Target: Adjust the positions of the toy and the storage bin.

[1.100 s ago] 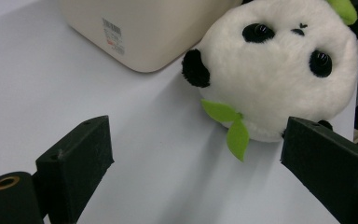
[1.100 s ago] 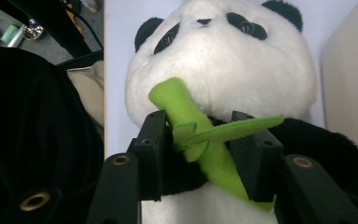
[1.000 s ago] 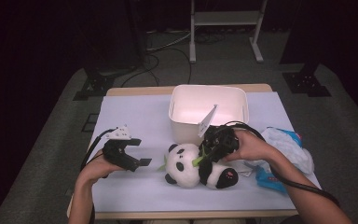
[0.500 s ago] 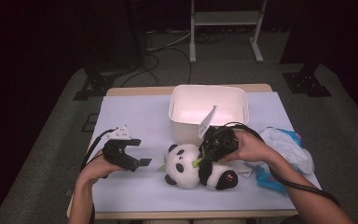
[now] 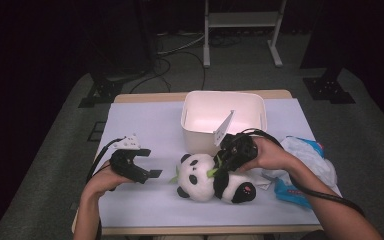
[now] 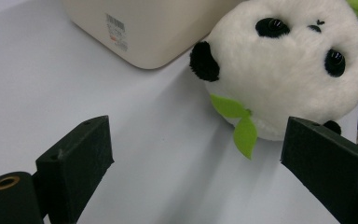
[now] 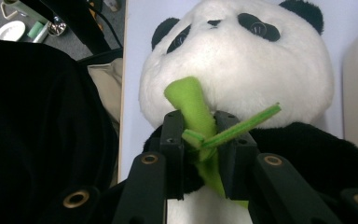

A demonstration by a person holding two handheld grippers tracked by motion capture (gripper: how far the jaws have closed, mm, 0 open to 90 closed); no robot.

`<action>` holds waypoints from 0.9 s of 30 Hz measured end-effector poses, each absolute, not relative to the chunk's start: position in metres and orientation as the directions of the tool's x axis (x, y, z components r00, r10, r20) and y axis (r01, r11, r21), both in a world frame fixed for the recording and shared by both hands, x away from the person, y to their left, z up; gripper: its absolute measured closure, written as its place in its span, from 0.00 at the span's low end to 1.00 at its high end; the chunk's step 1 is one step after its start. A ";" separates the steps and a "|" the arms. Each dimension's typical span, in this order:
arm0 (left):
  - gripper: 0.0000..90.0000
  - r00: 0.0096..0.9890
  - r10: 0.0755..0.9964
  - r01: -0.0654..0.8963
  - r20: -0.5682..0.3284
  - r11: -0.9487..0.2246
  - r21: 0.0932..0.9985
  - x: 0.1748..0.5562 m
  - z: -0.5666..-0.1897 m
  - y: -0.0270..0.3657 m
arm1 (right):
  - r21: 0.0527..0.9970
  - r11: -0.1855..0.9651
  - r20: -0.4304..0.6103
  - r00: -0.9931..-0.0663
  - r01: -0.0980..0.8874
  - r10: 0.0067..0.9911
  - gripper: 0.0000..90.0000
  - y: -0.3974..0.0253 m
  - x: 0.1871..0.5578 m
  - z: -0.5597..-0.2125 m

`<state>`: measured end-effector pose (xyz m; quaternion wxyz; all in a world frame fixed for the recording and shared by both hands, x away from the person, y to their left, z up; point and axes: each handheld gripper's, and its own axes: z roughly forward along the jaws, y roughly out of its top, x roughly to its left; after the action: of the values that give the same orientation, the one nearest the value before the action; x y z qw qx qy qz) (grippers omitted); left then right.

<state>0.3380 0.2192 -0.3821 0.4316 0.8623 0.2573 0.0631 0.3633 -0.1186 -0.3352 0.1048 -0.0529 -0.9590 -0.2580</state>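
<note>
Our right gripper (image 7: 200, 140) pinches the panda (image 5: 212, 177)'s bamboo stalk (image 7: 193, 109); our left gripper (image 6: 193, 158) gapes wide. A lift could slip that thin felt free.

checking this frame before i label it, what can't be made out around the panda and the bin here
- White bin: its floor is washed out by glare in the high view.
- Barcode label: print too small to read in the left gripper view.
- Panda: the right gripper, shut on the green felt stalk, covers its middle in the high view.
- Blue and white bag: the right forearm hides part; contents unclear.
</note>
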 end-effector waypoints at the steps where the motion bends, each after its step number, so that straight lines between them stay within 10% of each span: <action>1: 0.09 0.860 0.498 0.389 -0.113 -0.495 0.777 0.338 -0.382 0.219 | 0.484 0.862 0.227 -0.973 0.152 0.044 0.81 -0.118 0.364 -0.335; 27: 0.09 0.858 0.500 0.391 -0.113 -0.495 0.776 0.339 -0.383 0.223 | 0.482 0.869 0.187 -0.982 0.111 0.022 0.82 -0.120 0.355 -0.309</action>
<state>0.3392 0.2228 -0.3826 0.4309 0.8622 0.2585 0.0635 0.3555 -0.1202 -0.3086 0.0882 -0.0345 -0.9627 -0.2536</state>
